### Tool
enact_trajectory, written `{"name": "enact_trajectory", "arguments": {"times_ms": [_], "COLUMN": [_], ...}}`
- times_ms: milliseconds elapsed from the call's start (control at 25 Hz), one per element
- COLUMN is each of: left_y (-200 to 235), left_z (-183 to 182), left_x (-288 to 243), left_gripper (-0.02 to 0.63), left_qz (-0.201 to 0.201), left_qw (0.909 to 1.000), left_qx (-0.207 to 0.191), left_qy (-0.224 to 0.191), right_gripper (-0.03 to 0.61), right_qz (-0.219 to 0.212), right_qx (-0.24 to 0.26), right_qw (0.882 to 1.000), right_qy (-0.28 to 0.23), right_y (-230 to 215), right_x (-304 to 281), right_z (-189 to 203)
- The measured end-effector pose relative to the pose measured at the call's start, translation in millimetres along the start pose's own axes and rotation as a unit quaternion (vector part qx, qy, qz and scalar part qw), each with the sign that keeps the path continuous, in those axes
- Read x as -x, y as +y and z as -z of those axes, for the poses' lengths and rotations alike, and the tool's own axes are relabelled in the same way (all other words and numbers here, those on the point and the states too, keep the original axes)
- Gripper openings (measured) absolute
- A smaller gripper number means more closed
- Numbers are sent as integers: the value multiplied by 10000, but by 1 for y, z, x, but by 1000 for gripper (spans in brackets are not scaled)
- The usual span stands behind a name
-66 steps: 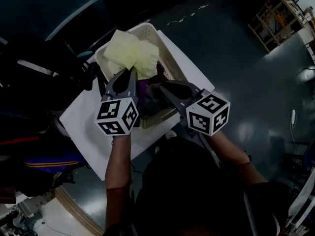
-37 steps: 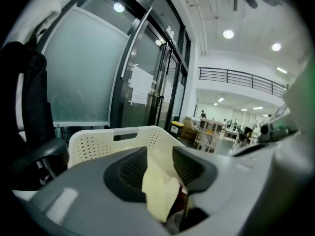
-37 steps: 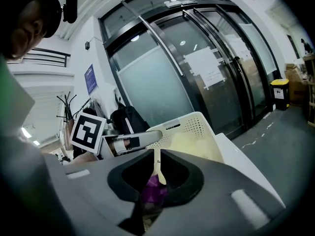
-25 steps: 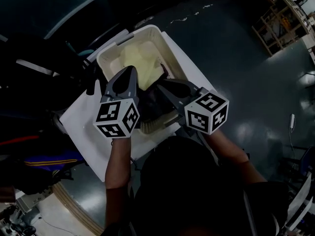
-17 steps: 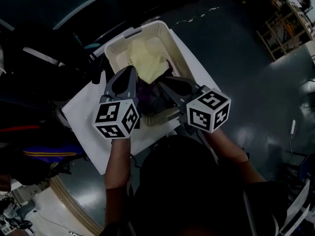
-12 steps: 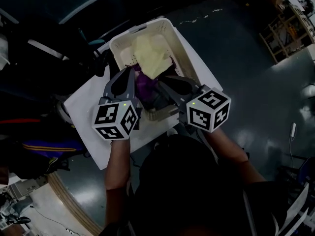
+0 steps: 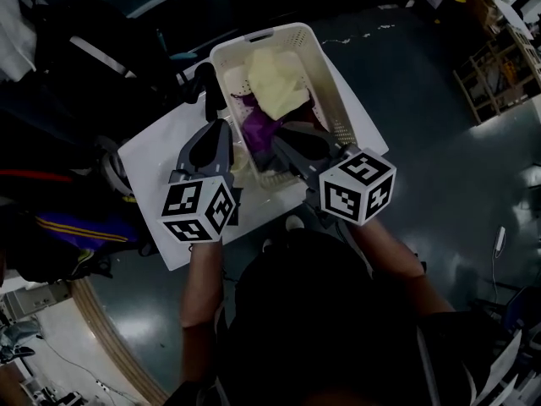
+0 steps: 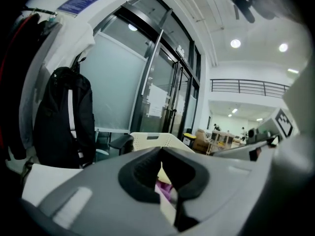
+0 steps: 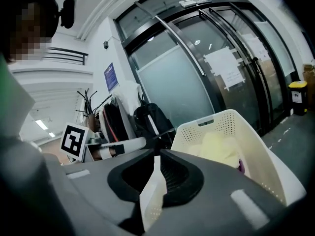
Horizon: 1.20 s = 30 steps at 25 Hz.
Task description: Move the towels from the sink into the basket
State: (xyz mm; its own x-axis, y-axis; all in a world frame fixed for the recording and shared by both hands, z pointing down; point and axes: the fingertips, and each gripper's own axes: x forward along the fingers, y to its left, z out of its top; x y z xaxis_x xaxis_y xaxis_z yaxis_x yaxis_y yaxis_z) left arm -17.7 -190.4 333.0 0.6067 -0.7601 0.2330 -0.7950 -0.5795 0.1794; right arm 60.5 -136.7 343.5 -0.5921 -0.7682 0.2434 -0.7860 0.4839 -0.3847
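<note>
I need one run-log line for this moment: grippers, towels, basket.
left gripper: shut, beside basket left wall | right gripper: shut on basket rim | yellow towel, purple towel: inside basket

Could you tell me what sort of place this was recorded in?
Probably a lab or workshop hall: tall glass doors, a balcony railing under ceiling lights, and storage racks on a grey floor. The basket on a white table looks staged.
</note>
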Motion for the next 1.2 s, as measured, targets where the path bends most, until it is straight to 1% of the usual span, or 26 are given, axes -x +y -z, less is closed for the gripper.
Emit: {"name": "enact_trajectory", "arguments": {"times_ms": [400,640,840,960,1200], "left_y": [19,26,37,42,53], "left_z": [21,27,34,41,53], "left_x": [49,77,100,113,129], "left_gripper": [9,9,9,9,9], "left_qz": [-364,-547,-789,-925,-1142], "left_qw": [9991,9984,9967,9954,9928], "left_qx": [182,158,190,234,330], "left_qy": [71,64,83,107,163], "right_gripper": [35,32,21,-2,-3], "right_qz": [-294,-532,-710,-756,-1004], "right_qx": [159,258,351,343,270], "right_qw": [9994,9980,9963,9958,9929], "right_qy": [119,243,345,399,582], "right_y": [39,63,81,87,103], "right_x": [-8,-18,-27,-31,-41], "right_z": [9,18,25,31,46]}}
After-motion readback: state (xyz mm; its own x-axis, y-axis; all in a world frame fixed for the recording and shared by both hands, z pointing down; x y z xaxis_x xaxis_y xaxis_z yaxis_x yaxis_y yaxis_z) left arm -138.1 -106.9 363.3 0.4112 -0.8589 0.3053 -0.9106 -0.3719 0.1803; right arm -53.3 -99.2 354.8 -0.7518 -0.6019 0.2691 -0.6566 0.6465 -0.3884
